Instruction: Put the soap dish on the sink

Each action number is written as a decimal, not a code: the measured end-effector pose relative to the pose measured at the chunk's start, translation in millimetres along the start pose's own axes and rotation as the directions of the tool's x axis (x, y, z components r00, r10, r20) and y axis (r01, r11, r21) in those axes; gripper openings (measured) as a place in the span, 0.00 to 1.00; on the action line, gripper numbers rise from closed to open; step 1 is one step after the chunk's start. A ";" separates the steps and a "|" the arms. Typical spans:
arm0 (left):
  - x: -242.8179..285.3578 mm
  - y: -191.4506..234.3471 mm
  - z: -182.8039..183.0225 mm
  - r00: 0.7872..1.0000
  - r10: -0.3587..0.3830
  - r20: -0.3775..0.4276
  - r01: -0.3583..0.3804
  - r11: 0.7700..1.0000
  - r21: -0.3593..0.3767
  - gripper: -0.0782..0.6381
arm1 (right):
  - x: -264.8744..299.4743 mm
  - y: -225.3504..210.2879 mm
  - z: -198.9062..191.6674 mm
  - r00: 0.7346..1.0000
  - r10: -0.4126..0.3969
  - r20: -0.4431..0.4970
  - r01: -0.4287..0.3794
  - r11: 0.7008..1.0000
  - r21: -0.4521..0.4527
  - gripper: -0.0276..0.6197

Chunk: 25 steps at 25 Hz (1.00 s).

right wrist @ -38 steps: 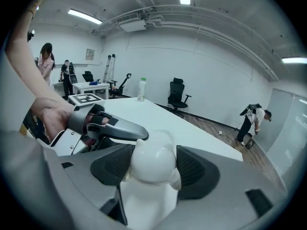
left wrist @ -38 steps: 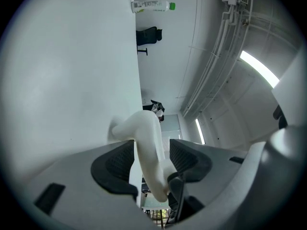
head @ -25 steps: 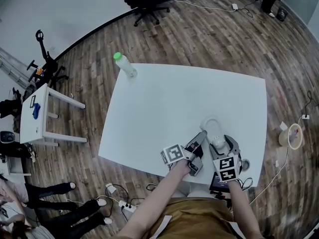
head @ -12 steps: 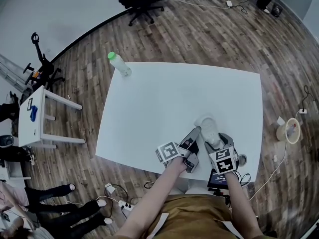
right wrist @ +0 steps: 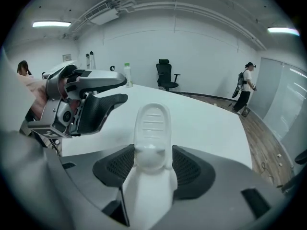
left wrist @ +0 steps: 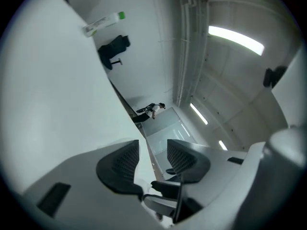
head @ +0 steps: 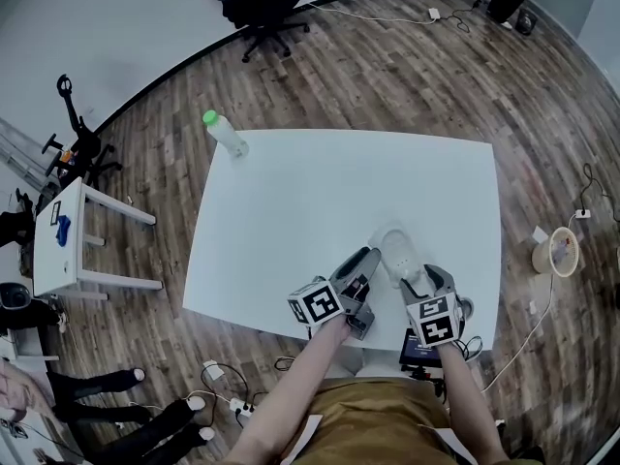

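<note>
The soap dish is a white oval tray with ribs, lying near the front right of the white table. My right gripper reaches it from the near side. In the right gripper view its jaws have just been closing, and both pads touch the near end of the soap dish. My left gripper hovers just left of the dish, rolled on its side. Its jaws have just been closing a little too, but the left gripper stays open with nothing between its pads. No sink is in view.
A clear bottle with a green cap stands at the table's far left corner. Beyond the table stands a black office chair. A small white side table is at the left. Cables and a power strip lie on the wood floor.
My left gripper has lifted a little off the table and rolled. The right gripper's jaws have drawn in on the soap dish, which stays on the table.
</note>
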State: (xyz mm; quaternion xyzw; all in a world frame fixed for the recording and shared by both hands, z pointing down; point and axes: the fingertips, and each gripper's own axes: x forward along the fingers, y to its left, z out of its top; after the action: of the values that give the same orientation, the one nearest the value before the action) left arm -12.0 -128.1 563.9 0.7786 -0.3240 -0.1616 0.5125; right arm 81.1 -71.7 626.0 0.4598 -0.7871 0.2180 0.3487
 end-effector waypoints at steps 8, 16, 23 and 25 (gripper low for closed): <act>-4.1 -35.7 26.1 0.997 0.070 -0.029 -0.047 0.869 0.493 0.32 | -32.5 -11.2 21.0 0.981 -0.097 0.166 0.106 0.993 -0.043 0.31; 8.2 -79.7 35.8 0.994 0.108 0.012 -0.065 0.504 0.861 0.33 | -49.2 -19.4 51.3 0.952 -0.146 0.270 0.142 0.989 0.034 0.21; 14.3 -92.8 31.9 0.990 0.142 0.020 -0.065 0.321 0.945 0.32 | -66.0 -38.9 73.7 0.907 -0.229 0.352 0.209 0.973 0.093 0.12; 13.2 -94.0 34.1 0.991 0.134 0.024 -0.064 0.305 0.950 0.32 | -71.1 -43.3 79.6 0.897 -0.248 0.366 0.222 0.968 0.112 0.09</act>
State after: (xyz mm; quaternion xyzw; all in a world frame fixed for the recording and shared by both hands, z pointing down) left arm 9.7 -135.7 465.7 0.9139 -0.3889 0.1140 -0.0236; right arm 115.0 -104.8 521.0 0.5963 -0.7701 0.1082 0.1990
